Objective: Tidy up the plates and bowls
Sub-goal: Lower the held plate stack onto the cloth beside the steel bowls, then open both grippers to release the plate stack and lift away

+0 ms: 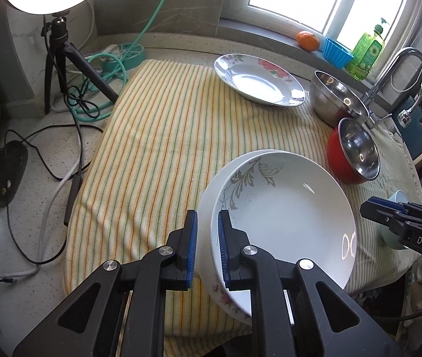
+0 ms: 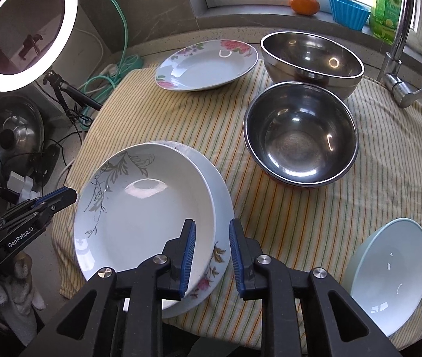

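Left wrist view: the left claw [image 1: 207, 245] is clenched on the near-left rim of the leaf-pattern plate [image 1: 288, 217], which sits in a flowered plate [image 1: 208, 196] on the striped cloth [image 1: 151, 148] over the bench. Right wrist view – the right claw [image 2: 212, 255] is released, its pads straddling the near-right rims of both plates without pressing. Farther off lie a second flowered plate [image 2: 208, 64] and two steel bowls [image 2: 300, 136] – a pale bowl [image 2: 389, 270] sits near right
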A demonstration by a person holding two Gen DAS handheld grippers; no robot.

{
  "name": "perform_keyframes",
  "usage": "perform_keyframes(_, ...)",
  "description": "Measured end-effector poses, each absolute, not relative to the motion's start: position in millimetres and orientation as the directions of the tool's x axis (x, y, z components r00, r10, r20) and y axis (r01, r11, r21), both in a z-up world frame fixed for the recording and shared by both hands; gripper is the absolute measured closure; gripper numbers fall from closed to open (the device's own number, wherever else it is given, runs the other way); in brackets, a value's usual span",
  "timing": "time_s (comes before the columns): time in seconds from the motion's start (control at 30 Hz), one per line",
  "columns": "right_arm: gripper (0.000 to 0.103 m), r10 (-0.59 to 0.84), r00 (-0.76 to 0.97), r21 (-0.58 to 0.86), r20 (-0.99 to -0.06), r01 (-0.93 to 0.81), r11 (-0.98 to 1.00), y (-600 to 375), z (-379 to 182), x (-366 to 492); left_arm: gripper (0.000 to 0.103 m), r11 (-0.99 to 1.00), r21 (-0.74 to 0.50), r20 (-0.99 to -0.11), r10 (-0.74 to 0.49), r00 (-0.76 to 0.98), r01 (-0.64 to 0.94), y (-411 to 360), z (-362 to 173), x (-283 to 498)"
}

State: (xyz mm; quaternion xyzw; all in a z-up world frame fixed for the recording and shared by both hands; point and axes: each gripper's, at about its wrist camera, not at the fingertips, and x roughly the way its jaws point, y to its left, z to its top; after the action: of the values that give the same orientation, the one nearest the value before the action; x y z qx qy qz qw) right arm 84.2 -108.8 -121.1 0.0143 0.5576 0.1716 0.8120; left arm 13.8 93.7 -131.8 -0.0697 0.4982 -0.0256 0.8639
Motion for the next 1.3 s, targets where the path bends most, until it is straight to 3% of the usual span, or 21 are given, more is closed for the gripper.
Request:
perform_keyframes(0.17, 0.072, 0.309, 0.339, 0.216, -0.888, -0.285, 0.934, -106, -110, 84, 0.091, 0.989, -0.147, -0.848, -0.113, 0.518, -0.024, 94, -124, 16)
perform_keyframes(0.93, 0.068, 0.345, 0.368, 0.241, -0.863, -0.300, 0.923, -107, -76, 108, 0.091, 0.974, -0.216, -0.820, -0.139, 0.555, -0.075, 86, -96, 22)
perform_keyframes(1.3, 0.068, 0.393, 0.361, 0.235, -0.846, -0.409, 0.882, -93, -49, 128, 0.090, 0.969, -0.218, -0.806, -0.114, 0.581, -0.112, 74, -82, 28)
